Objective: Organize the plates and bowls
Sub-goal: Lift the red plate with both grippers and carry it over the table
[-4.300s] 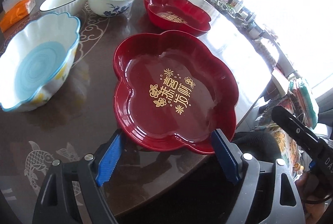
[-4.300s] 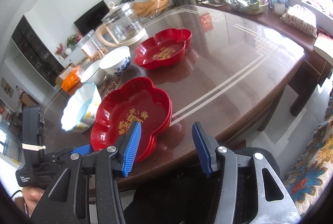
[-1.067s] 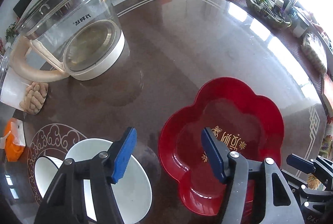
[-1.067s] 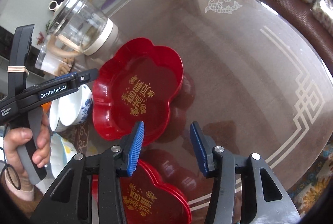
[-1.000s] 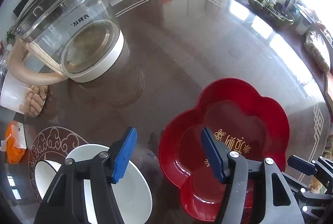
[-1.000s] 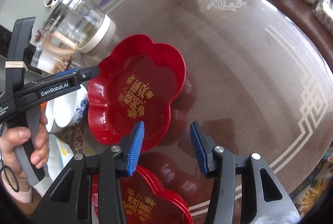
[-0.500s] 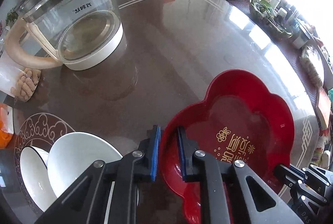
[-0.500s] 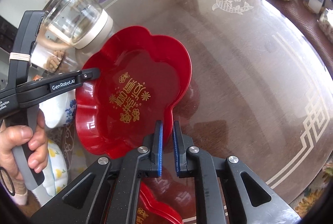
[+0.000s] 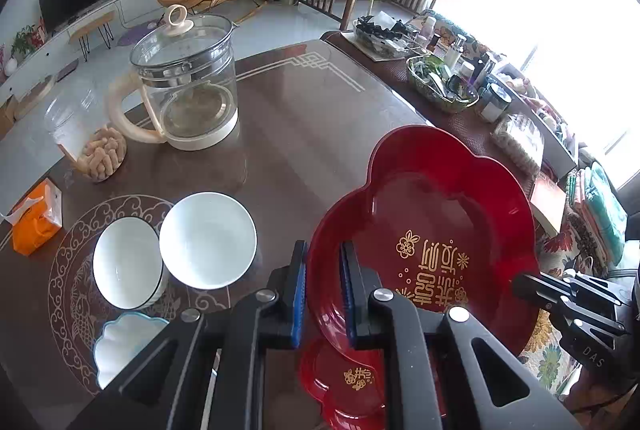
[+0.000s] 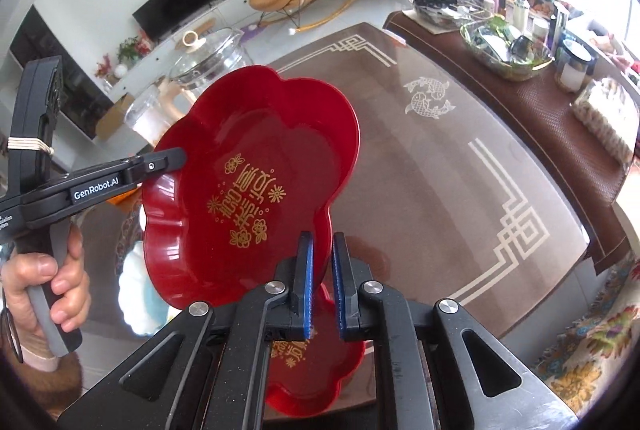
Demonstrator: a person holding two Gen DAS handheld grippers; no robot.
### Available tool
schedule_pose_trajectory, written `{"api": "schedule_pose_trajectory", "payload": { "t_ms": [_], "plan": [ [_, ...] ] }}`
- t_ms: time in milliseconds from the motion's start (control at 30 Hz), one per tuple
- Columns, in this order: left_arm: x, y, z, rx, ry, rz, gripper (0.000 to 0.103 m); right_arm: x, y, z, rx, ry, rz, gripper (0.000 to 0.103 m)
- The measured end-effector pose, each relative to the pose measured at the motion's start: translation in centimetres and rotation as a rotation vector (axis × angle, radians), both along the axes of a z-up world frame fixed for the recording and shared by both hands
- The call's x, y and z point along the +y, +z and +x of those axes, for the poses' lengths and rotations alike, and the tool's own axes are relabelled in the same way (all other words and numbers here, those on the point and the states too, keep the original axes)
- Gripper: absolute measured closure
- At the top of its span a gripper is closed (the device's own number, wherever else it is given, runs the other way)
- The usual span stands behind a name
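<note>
Left wrist view: the left gripper (image 9: 323,288) is clamped on the near-left rim of the red plate (image 9: 432,230), held off the table (image 9: 320,118). A second red plate (image 9: 344,378) lies below it. Two white bowls (image 9: 208,240) sit to the left.

Right wrist view: the right gripper (image 10: 321,282) pinches the same plate's (image 10: 256,182) near-right rim; the left gripper (image 10: 176,158) grips its far-left rim.

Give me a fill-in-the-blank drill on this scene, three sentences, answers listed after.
1. Both tools grip the rim of the lifted red plate, which is shaped like a ____.
2. Below it on the table lies a second ____ plate.
3. The kettle is made of clear ____.

Answers: flower; red; glass
</note>
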State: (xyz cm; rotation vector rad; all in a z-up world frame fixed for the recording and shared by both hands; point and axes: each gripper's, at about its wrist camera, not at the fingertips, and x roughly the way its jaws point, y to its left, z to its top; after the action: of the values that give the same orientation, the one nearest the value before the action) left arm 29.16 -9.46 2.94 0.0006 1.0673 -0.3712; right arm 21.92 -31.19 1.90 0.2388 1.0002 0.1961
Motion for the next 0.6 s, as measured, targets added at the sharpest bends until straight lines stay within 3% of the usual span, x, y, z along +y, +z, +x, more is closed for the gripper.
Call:
{"api": "schedule_pose_trajectory", "payload": {
  "t_ms": [233,433,600],
  "plan": [
    [1.5,-4.5,-6.7,0.026,0.023,0.004,0.088,1.4,-2.8,-3.9,0.046,0.025,-0.036,0.092],
    [1.8,-10.9,-9.5,0.118,0.065,-0.008,0.088,1.7,-7.4,-4.8,0.093,0.018,-0.074,0.092],
    [1.7,-13.3,-11.2,0.135,0.08,-0.018,0.088,2.2,-10.2,-5.2,0.101,0.021,-0.118,0.092]
  ]
}}
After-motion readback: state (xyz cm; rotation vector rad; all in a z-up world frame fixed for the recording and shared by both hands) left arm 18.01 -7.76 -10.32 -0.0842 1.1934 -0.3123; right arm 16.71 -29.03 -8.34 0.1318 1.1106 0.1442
